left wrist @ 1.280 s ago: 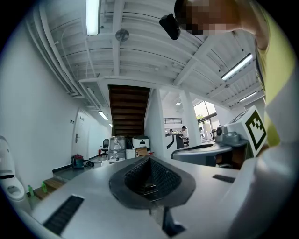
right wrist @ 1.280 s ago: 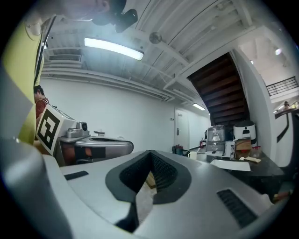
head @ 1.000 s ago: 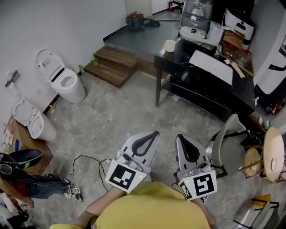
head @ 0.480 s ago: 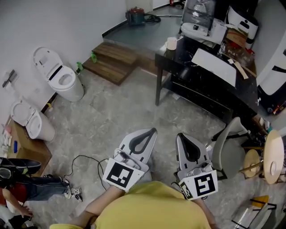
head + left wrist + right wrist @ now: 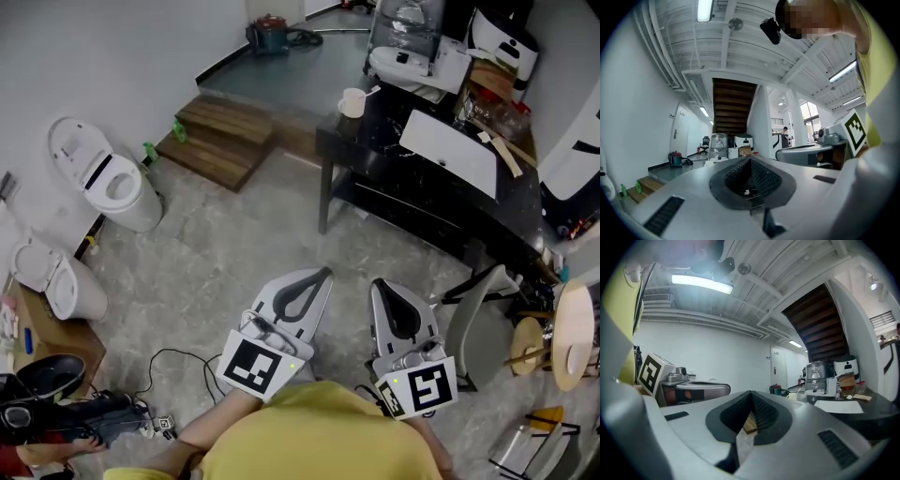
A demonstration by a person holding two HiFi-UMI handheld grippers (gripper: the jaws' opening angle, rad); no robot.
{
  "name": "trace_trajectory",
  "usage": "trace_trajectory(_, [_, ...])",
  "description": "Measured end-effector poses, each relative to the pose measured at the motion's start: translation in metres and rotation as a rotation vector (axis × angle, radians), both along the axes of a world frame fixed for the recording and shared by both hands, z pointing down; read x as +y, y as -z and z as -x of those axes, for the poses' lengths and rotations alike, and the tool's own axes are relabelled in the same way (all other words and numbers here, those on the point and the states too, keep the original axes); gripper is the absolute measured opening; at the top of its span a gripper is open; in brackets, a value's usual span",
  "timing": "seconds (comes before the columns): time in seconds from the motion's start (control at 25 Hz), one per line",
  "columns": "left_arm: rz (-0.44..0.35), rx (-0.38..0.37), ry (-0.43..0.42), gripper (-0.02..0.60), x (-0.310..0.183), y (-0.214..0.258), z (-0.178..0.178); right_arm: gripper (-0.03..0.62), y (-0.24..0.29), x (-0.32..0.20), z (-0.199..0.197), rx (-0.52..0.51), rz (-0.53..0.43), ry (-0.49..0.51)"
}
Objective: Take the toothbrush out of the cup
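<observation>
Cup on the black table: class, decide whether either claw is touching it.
Apart. The head view shows the cup on the black table, with floor between it and both the left claw and right claw.

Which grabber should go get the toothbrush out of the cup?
Probably the right gripper. The cup on the black table stands far ahead, slightly nearer its side. The left gripper is hardly worse; both are shut, empty, and must open.

A black table (image 5: 386, 120) stands on a grey marbled floor (image 5: 244, 244). Wooden steps (image 5: 220, 141) lie left of the table, a white toilet (image 5: 103, 183) farther left by the white wall (image 5: 84, 66). A grey chair (image 5: 483, 319) stands near the table.
</observation>
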State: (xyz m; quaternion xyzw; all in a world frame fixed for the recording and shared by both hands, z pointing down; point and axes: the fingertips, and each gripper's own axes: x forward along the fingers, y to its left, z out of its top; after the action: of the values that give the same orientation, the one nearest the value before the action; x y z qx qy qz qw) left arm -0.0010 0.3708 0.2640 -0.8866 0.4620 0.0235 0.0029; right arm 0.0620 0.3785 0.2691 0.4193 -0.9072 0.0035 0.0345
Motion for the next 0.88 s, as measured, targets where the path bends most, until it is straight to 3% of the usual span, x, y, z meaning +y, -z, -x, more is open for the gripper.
trace_trajectory(0.4, [-0.003,-0.004,-0.085,0.008,-0.089,0.0,0.025,0.017,0.002,-0.087,0.031,-0.009,-0.009,-0.068])
trace_trajectory(0.88, [0.031,0.022,-0.094,0.008,-0.135,-0.012,0.044,0.017,-0.007,-0.131,0.048,0.011,0.016,-0.082])
